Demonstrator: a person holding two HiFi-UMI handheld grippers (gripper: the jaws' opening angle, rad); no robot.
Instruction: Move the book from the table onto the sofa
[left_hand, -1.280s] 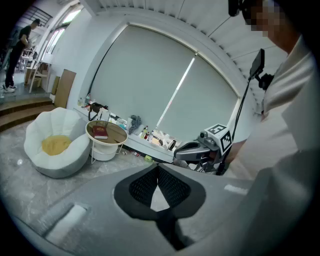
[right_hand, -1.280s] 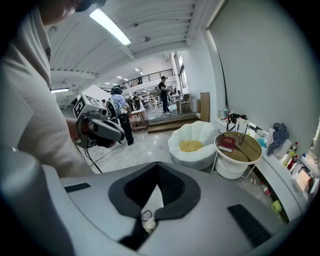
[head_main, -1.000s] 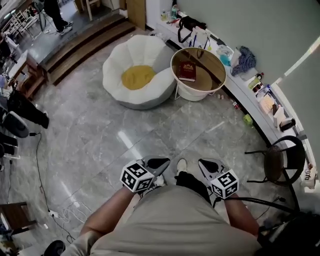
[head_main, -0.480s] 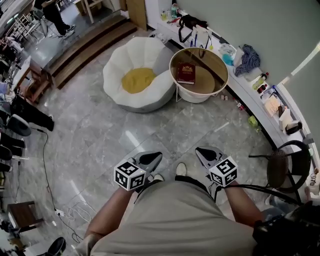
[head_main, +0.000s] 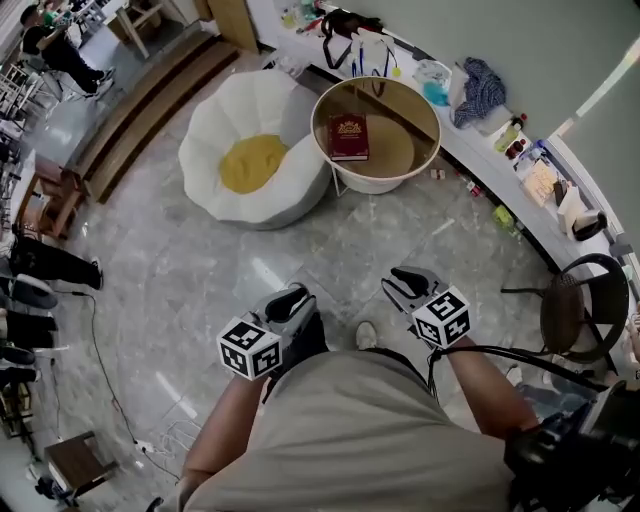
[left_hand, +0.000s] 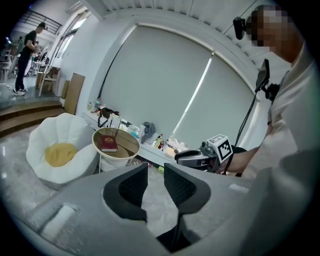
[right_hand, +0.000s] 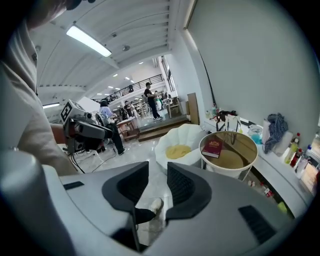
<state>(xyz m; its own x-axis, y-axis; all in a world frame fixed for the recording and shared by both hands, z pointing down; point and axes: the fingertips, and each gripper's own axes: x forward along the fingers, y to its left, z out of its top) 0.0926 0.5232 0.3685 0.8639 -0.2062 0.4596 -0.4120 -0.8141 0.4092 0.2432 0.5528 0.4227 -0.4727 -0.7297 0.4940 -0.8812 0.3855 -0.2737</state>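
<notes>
While the book (head_main: 348, 137) lies flat on the round table (head_main: 398, 152), both grippers hang well short of it, low in the head view and close to the person's body. The book is dark red and sits toward the table's left side, the side nearest the sofa (head_main: 285, 108). The sofa (white, petal-shaped, with a yellow cushion in its middle) stands just left of the table, and the two look to be touching or nearly so.

The left gripper (head_main: 290, 298) points up the frame toward the sofa and table. Its jaws are opening, with a narrow gap between the pads and nothing in it; only grey floor (head_main: 200, 250) shows beyond. The right gripper (head_main: 405, 282) points the same way, level with the left one and a little apart from it. Its jaws are opening too and hold nothing; through the gap its own view shows floor and the toe of a shoe (right_hand: 155, 204).

A long ledge (head_main: 480, 165) with bottles and cloths runs behind the table. A black chair (head_main: 585, 318) stands at the right. Wooden steps (head_main: 140, 110) lie beyond the sofa, with another person (head_main: 60, 52) above them.
</notes>
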